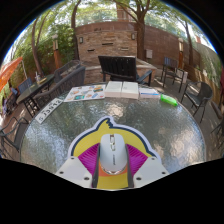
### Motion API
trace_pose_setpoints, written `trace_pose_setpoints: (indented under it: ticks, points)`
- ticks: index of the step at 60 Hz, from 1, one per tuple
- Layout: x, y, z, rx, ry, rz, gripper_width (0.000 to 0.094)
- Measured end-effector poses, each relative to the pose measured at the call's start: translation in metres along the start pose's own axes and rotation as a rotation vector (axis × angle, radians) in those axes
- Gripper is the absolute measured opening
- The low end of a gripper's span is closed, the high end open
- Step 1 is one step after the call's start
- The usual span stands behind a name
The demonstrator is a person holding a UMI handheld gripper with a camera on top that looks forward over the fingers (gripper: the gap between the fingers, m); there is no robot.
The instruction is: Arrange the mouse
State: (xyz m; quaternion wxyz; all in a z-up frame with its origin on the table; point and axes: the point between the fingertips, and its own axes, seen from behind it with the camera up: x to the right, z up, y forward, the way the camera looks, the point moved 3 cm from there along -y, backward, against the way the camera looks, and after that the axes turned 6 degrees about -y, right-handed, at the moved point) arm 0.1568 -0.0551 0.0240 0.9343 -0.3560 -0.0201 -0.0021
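A white mouse (111,153) lies lengthwise between my gripper's (111,160) two fingers, its front pointing away from me. The magenta pads (90,158) touch it on both sides, so the gripper is shut on the mouse. Under and around the mouse shows a yellow mat (110,127) with a purple edge, lying on the round glass table (60,125). I cannot tell whether the mouse rests on the mat or hangs just above it.
On the table's far side lie flat books and papers (112,90), a black open laptop (118,68) behind them, and a green object (168,100) at the right. Dark metal chairs (198,95) ring the table. A brick wall and trees stand beyond.
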Motion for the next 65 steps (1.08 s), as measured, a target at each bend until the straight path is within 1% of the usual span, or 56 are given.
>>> trace_pose_setpoints:
  ticks: [4,6,7,8,9,11,14,16,17,18,29,37,44,55,65]
  points:
    - [0.0,0.007,-0.021,-0.045,-0.003,0.02,0.0485]
    - [0.0,0.005,-0.019,-0.028,-0.009,0.029,0.0509]
    - [0.0,0.004,-0.017,-0.02,-0.014,0.03,0.0541]
    - [0.0,0.001,-0.015,-0.015,-0.018,0.027,0.06]
    - [0.001,-0.002,-0.009,-0.019,-0.023,0.025,0.0678]
    - [0.001,-0.01,-0.005,0.005,-0.037,0.024,0.0861]
    - [0.001,-0.028,0.003,0.022,-0.051,0.012,0.082]
    - [0.001,-0.039,0.008,0.033,-0.057,0.006,0.0841]
    - [0.006,-0.05,0.022,0.034,-0.061,0.006,0.0855]
    - [0.0,-0.054,0.018,0.045,-0.06,0.004,0.0864]
    - [-0.011,-0.144,0.036,0.1,-0.086,-0.043,0.0858]
    - [-0.026,-0.213,0.03,0.125,-0.086,-0.079,0.0872]
    - [-0.043,-0.258,0.017,0.138,-0.095,-0.1,0.0865]
    - [-0.06,-0.302,-0.004,0.145,-0.112,-0.128,0.0857]
    - [-0.066,-0.316,-0.004,0.153,-0.098,-0.13,0.0864]
